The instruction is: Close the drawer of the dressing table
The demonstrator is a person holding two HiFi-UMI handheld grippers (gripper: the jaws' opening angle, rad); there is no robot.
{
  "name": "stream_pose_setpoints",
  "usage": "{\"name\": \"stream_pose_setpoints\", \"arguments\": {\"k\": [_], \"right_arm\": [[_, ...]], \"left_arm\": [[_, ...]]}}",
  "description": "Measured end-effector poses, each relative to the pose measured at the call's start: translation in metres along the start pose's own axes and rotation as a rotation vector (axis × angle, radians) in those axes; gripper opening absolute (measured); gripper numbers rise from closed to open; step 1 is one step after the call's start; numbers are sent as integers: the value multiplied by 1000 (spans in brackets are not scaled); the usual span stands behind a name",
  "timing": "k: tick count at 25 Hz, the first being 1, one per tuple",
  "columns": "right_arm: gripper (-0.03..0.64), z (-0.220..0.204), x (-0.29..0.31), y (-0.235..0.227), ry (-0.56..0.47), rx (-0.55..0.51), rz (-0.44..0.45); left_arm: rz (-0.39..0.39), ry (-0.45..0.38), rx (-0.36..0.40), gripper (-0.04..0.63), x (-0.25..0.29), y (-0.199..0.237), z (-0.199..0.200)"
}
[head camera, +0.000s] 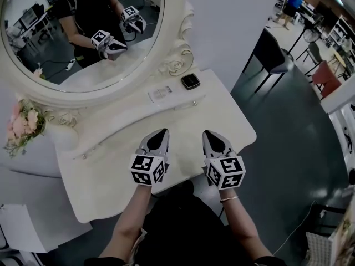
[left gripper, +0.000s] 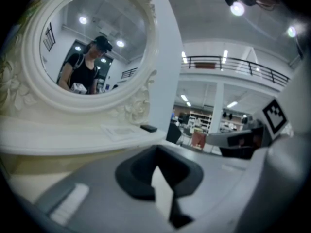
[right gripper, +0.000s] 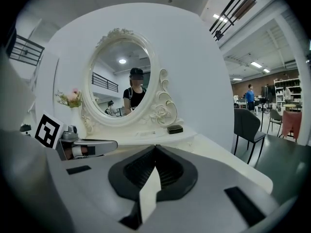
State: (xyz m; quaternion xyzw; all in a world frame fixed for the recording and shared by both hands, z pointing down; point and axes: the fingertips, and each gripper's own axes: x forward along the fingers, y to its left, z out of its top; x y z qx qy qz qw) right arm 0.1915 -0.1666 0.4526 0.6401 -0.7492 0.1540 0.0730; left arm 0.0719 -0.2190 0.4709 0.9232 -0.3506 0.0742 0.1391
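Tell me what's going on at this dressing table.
A person stands at the white dressing table, a gripper in each hand. The left gripper and the right gripper hover side by side over the tabletop near its front edge, both shut with nothing between their jaws. No open drawer shows in the head view, so it looks closed.

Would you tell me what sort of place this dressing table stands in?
Probably a large open hall, like a showroom or workshop, not a bedroom: the dressing table stands by a white partition, with chairs, shelves and a balcony railing beyond.
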Motion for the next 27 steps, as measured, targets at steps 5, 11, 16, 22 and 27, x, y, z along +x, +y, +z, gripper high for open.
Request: {"name": "stream_pose_setpoints", "arguments": {"k": [5, 11, 16, 22, 27], "right_arm": [[5, -4, -12, 1, -3, -3, -21], [5, -10, -20, -1, 1, 4, -40], [5, -13, -22, 0, 3, 8, -47], [5, -15, -20, 0, 2, 14, -43], [5, -14, -16, -2, 5, 5, -35]], "left_arm": [[-14, 1, 7, 3, -4, -4, 1], [-32, 2, 16, 3, -6, -9, 0], [-34, 2, 22, 3, -9, -10, 0], [-24, 0, 20, 3, -8, -7, 1], [-12, -3, 15, 3, -5, -4, 1]]}}
